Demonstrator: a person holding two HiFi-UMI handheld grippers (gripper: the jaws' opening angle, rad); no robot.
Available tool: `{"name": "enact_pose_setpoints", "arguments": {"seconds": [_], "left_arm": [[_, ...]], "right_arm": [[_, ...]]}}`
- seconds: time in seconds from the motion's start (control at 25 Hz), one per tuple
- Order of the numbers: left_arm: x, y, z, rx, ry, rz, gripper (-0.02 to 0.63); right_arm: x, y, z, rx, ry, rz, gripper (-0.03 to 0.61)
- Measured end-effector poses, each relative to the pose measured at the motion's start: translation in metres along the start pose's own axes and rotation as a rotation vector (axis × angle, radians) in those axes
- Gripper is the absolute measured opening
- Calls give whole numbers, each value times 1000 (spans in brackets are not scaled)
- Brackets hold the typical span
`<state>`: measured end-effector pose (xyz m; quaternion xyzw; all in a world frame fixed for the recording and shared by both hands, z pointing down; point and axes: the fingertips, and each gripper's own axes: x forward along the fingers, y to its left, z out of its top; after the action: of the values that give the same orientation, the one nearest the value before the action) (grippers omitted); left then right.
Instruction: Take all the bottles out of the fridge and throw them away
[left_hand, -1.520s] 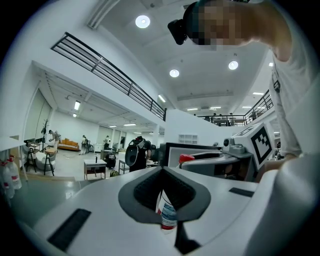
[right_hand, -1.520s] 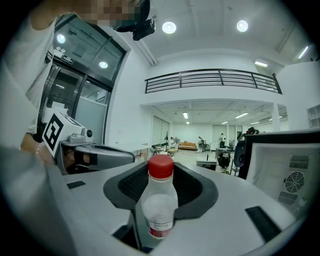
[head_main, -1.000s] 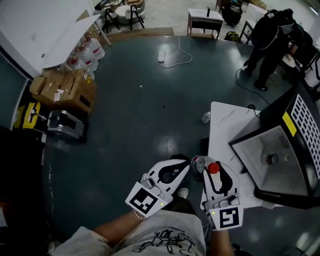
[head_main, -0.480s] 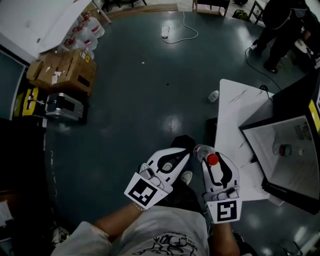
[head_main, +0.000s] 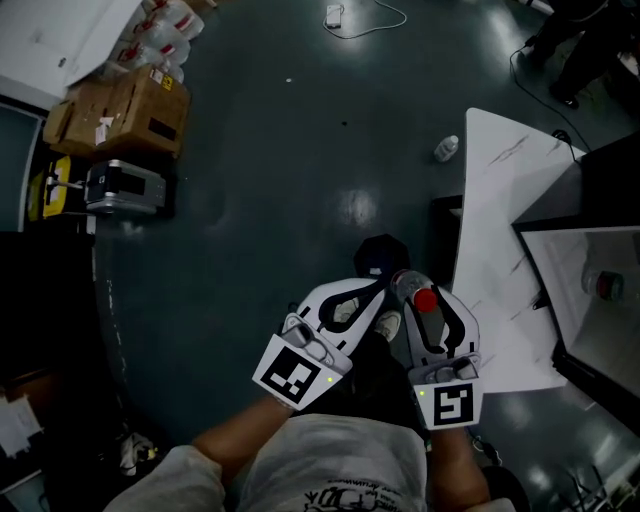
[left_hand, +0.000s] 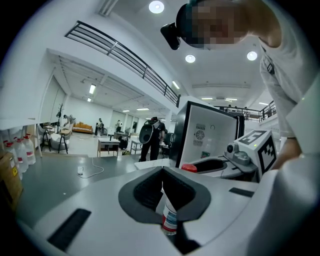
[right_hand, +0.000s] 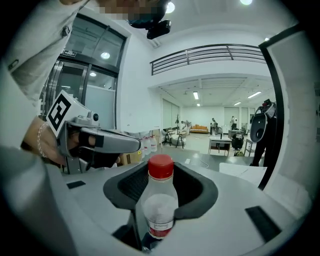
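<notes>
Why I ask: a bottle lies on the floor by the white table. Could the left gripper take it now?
Probably not yet. The left gripper is already shut on a bottle, so it has no room, and the floor bottle lies well ahead of it beside the white table.

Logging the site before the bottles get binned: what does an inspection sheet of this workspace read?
Surface: white table beside the open fridge.
Job's things: red-capped bottle in the right gripper; clear bottle in the left gripper; third bottle on the floor; fourth bottle in the fridge.
Clutter: cardboard boxes, jugs, a silver case.
Grippers: each shut on its bottle, near a dark round thing, perhaps a bin.
Cables: power strip with its cable on the floor.
Surroundings: a person by the fridge.
</notes>
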<state>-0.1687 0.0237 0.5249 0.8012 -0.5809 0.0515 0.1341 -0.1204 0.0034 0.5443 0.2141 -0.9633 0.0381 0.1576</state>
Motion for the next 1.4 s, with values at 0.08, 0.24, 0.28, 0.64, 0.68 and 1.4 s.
{"name": "enact_pose_setpoints", "arguments": {"seconds": [0.08, 0.24, 0.28, 0.64, 0.68, 1.4], "left_arm": [[4, 5, -19, -8, 15, 2, 14], [13, 14, -58, -16, 34, 5, 14], [15, 17, -67, -17, 39, 7, 14], [31, 43, -140, -24, 74, 17, 14], [32, 45, -147, -30, 74, 18, 14], [22, 24, -91, -28, 29, -79, 15]], "right_arm": [[7, 1, -22, 7, 25, -1, 164], [24, 1, -63, 20, 37, -9, 164], [29, 1, -73, 21, 38, -11, 164], [70, 12, -143, 37, 72, -6, 164], [74, 13, -151, 40, 77, -8, 164], [37, -8, -92, 159, 50, -122, 185]]}}
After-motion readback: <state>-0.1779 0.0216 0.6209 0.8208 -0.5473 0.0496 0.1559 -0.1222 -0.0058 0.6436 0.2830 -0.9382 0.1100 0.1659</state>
